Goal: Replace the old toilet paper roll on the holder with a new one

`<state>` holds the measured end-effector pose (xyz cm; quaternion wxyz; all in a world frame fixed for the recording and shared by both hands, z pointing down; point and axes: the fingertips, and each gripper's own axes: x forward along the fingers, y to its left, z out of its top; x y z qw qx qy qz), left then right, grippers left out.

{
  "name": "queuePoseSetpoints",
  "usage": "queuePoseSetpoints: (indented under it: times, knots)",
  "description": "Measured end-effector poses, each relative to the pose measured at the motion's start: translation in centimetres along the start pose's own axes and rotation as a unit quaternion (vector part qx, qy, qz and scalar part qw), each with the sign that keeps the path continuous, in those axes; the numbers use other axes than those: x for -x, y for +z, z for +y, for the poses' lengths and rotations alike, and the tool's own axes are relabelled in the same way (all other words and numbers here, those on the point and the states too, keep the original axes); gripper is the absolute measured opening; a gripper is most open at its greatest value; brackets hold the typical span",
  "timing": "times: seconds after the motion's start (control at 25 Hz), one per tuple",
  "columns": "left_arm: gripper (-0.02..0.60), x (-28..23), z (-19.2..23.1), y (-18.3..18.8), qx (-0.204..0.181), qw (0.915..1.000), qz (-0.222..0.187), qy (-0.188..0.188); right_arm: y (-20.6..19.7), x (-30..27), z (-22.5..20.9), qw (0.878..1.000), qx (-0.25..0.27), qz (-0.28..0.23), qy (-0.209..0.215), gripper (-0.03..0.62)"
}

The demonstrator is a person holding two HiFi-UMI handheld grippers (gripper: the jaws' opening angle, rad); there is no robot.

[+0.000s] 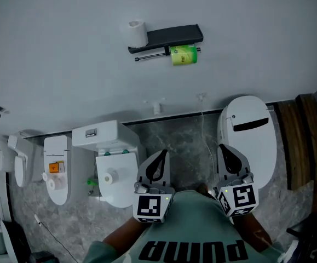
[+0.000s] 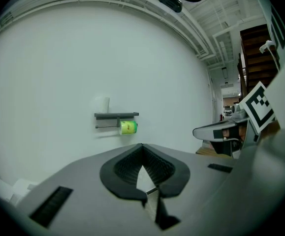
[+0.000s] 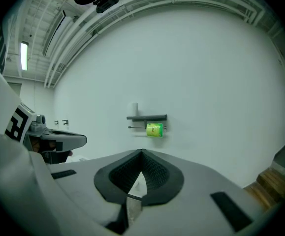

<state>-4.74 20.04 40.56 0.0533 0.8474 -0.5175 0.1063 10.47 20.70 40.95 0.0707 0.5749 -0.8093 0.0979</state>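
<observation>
Green-wrapped roll (image 1: pixel 183 55) hangs on the holder (image 1: pixel 172 35) bar; white roll (image 1: pixel 137 33) stands on its shelf. Can't tell old vs new, so this fits pre-swap or done. My left gripper (image 1: pixel 161 154) & right gripper (image 1: pixel 224 150) are well back from the wall, aimed at the holder, approx level. Both jaws pressed together, nothing in them.

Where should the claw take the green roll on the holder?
Probably the green roll by its curved body, from the front, one jaw above, one below: it lies along the wall on the bar, shelf close above.
</observation>
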Motion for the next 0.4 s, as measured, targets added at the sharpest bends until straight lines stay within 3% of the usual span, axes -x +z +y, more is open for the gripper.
queuePoseSetpoints:
  times: [0.2,0.4]
  knots:
    - [0.005,-0.31,-0.17,0.58,0.002,0.9998,-0.016,-0.01,0.03,0.38,0.06,1.0,-0.004,-0.003,-0.009,0.008]
    - [0.005,0.3,-0.43,0.06,-0.017,0.9994,0.012,-0.026,0.15,0.86,0.74,1.0,-0.005,-0.002,-0.011,0.008]
